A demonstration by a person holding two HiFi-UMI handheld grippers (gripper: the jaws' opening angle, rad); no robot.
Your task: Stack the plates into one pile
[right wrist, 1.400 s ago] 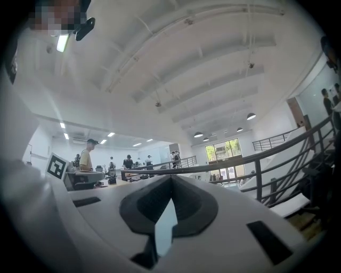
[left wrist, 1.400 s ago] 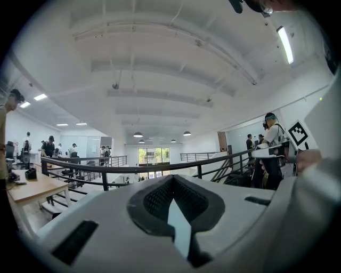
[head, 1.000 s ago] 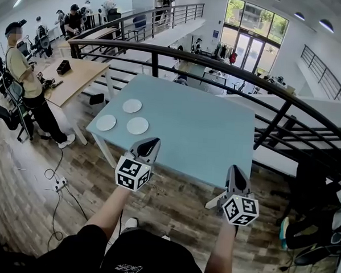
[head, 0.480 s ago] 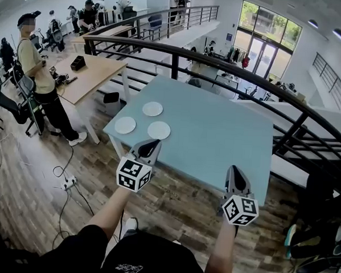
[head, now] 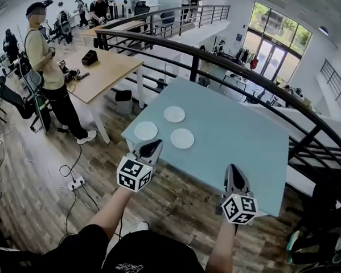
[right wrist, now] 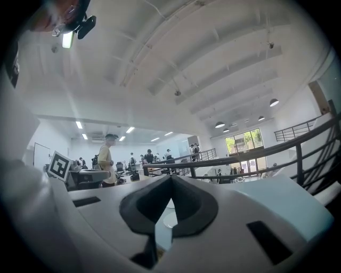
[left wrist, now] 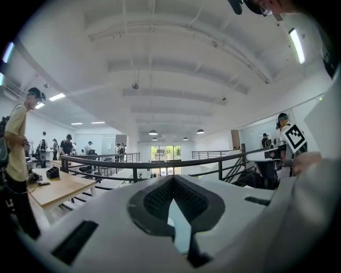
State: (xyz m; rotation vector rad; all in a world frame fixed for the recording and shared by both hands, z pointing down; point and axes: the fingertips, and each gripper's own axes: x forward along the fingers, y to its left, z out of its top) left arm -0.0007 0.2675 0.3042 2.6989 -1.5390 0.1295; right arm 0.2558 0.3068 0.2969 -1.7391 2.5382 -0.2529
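Three white plates lie apart near the left corner of the light blue table [head: 239, 136]: one near the left edge [head: 145, 130], one farther back [head: 174, 114], one to the right [head: 182, 138]. My left gripper [head: 153, 145] is held level just short of the table's near edge, shut and empty, its tip close below the nearest plates. My right gripper [head: 232, 168] hovers at the near edge farther right, also shut and empty. In the left gripper view [left wrist: 173, 181] and the right gripper view [right wrist: 170, 178] the jaws meet with nothing between them.
A black railing [head: 220, 61] curves behind the blue table. A wooden table [head: 105, 72] with small items stands at the left, with a person [head: 46, 58] beside it. Cables and a power strip [head: 74, 184] lie on the wooden floor.
The blue table and its plates have come nearer and shifted right in the head view as I walk toward them. Both grippers stay shut and keep their pose.
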